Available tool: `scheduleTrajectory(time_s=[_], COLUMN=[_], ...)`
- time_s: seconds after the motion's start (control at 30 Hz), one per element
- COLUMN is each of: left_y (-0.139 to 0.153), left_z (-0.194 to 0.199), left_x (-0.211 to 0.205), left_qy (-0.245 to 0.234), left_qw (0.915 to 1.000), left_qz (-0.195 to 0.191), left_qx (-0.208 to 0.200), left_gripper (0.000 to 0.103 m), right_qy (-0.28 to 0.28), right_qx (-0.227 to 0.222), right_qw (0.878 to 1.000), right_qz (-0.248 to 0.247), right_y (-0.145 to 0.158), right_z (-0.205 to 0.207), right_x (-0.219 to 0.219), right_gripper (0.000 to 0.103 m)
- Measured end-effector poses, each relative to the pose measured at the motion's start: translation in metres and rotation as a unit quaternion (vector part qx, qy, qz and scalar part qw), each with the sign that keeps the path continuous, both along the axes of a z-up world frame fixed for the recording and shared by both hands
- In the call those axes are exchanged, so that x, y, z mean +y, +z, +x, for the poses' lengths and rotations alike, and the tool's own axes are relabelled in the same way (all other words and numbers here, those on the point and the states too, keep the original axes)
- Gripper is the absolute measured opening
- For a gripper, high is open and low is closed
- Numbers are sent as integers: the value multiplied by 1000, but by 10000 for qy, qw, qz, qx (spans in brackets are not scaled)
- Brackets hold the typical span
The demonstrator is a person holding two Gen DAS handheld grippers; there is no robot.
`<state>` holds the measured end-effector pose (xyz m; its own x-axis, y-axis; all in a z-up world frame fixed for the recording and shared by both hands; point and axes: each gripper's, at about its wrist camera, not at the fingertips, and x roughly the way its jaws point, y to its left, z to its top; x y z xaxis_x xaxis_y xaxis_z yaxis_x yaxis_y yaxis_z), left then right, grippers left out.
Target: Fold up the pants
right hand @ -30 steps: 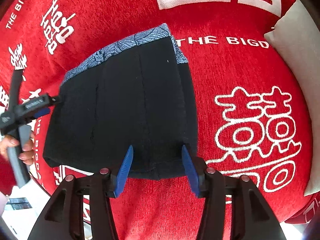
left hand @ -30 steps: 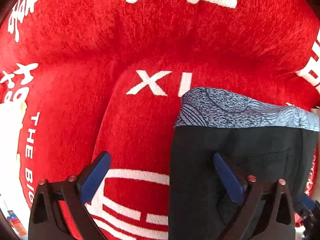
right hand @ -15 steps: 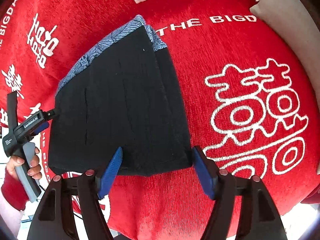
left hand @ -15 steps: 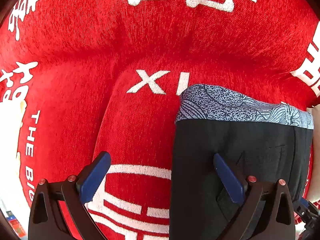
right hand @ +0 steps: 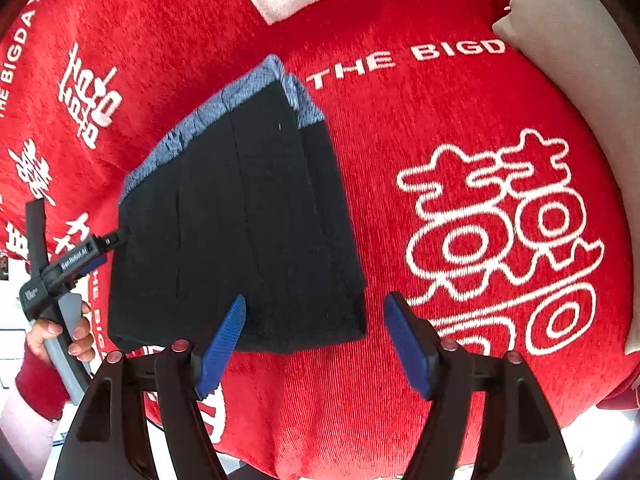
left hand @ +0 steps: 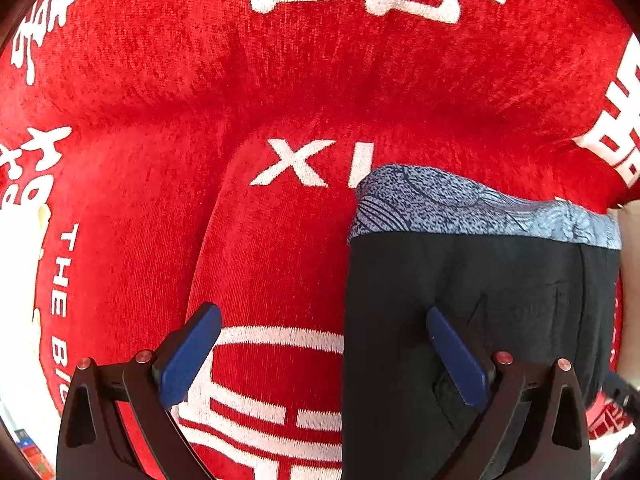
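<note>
Pants [right hand: 240,224], folded black, lie on our red blanket [right hand: 460,128]; we see both the left hand-held gripper [left hand: 324,356] and right hand-held gripper [right hand: 316,344] wide, gripping nothing, pillow [right hand: 576,60] at two o'clock.

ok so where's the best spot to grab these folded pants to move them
Probably the near short edge of the folded pants, coming in low from the right gripper's side. That edge stacks every layer and faces the open fingers; the patterned waistband at the far end would leave layers loose.

A red cushion [right hand: 440,128] with white lettering carries folded black pants [right hand: 240,220].
</note>
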<state>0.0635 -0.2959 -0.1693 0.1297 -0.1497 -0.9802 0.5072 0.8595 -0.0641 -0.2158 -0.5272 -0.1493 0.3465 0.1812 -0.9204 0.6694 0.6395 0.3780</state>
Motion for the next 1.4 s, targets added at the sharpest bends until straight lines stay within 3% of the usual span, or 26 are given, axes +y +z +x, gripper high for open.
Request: scheduleTrajectory(time_s=[0.17,0.37,0.5,0.67,0.73,0.83,0.9,0.93,0.97,1.1,1.23,1.4], left_y=[8,2,-15,-39,-44,-42,-41,-39,-36,-19,-1,26], left_z=[0,11,19,18,11,4,1,0,-1,-8,-10,-20], left_x=[7,8,6,-3,-9,-16,-20,-20,-21,-21,-16,-3], left_qy=[-427,-944,-1086,-1228,-1320,-1385,-1333,-1307,-1302,-1396,-1323,-1330], left_qw=[9949,9760,9614,9510,9479,9499,9538,9563,9555,9608,9606,9586], left_qz=[-720,-1382,-1624,-1651,-1661,-1676,-1637,-1613,-1687,-1648,-1783,-1905], left_qx=[560,1395,1940,2307,2375,2246,2138,2058,2039,1738,1669,1645], left_gripper=[103,103,103,103,103,103,98,93,81,66,59,58], right_qy=[-33,374,611,785,803,785,865,873,847,700,569,501], right_qx=[-401,-738,-881,-1124,-1333,-1494,-1442,-1364,-1270,-1257,-1355,-1487], right_qw=[9989,9923,9839,9692,9601,9498,9507,9527,9553,9581,9576,9532], right_qz=[239,918,1427,2047,2323,2634,2605,2572,2533,2478,2479,2586], right_y=[6,-14,-37,-67,-75,-83,-85,-85,-84,-75,-59,-37], right_z=[-4,13,21,31,36,44,52,55,57,57,52,32], right_x=[-27,-53,-65,-73,-76,-78,-74,-72,-71,-66,-61,-53], right_gripper=[75,77,77,77,77,77,77,75,73,50,45,44])
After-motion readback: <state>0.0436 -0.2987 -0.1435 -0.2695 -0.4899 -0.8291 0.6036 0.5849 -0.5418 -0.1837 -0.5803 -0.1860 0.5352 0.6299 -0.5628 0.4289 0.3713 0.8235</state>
